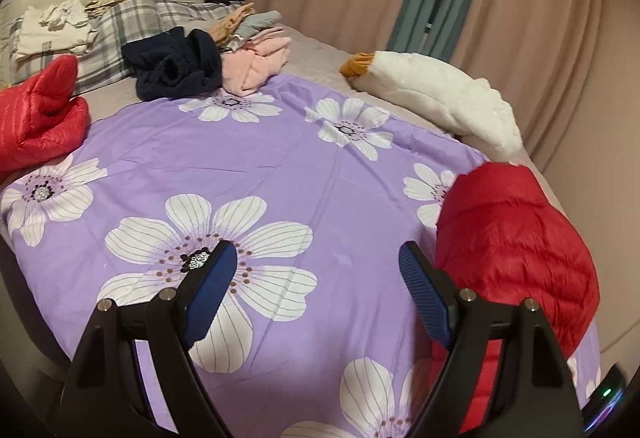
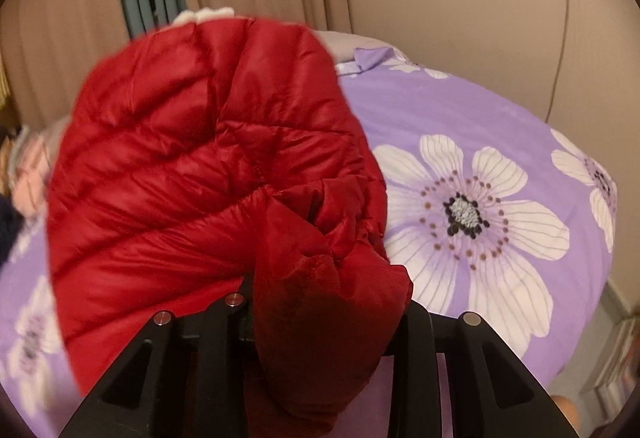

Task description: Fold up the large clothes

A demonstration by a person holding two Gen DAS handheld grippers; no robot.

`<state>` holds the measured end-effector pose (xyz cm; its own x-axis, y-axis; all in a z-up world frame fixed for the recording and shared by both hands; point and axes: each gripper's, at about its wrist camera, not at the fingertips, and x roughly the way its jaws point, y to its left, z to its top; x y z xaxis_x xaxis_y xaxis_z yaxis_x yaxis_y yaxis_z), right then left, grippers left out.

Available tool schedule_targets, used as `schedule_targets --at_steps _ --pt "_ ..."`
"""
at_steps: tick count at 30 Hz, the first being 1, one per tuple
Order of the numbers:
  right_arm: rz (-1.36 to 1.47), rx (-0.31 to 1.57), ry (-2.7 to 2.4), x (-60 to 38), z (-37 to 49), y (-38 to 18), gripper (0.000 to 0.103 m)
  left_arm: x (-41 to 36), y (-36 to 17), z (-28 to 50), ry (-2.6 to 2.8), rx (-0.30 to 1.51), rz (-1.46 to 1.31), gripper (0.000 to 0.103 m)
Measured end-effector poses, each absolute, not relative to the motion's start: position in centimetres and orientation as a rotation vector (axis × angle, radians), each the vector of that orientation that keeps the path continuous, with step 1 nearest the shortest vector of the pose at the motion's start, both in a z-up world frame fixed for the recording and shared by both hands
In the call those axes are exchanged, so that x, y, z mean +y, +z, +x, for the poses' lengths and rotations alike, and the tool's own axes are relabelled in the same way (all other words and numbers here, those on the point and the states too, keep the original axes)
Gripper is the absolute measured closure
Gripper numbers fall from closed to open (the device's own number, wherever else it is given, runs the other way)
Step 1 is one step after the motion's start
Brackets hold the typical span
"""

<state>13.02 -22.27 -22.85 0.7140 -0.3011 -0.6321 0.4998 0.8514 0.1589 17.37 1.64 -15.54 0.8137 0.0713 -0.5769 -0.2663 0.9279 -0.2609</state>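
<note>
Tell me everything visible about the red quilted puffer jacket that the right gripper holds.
The red quilted puffer jacket looks shiny and padded, stitched in horizontal channels. It is bunched, not spread flat; its fabric fills and hides the right gripper, which seems clamped on it. It hangs over the purple flowered bedsheet, beside the open left gripper.

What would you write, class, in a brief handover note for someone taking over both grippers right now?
Left gripper: open, empty, hovering over the purple floral sheet.
Right gripper: shut on the red puffer jacket, bunched and lifted above the sheet; its fingers are hidden by fabric.
Another red quilted piece lies at the sheet's left edge. A navy garment and a pink garment sit heaped at the far end.
Done: jacket picked up. Left: spread it flat and fold it; the heap also looks unfolded.
</note>
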Motion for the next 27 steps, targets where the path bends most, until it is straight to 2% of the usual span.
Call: schedule_targets --at_steps 6,14,27 --pt "0.262 0.601 -0.457 -20.9 13.2 -25.0 0.068 1.7 -15.8 18.4 0.18 0.601 -0.37 0.02" --pt "0.458 0.605 -0.32 -23.8 14.0 -26.4 0.061 1.2 -16.1 19.2 0.173 0.604 -0.361 0.02" --pt "0.518 0.616 -0.241 -24.3 16.8 -26.0 0.054 0.3 -15.9 19.4 0.172 0.598 -0.321 0.02"
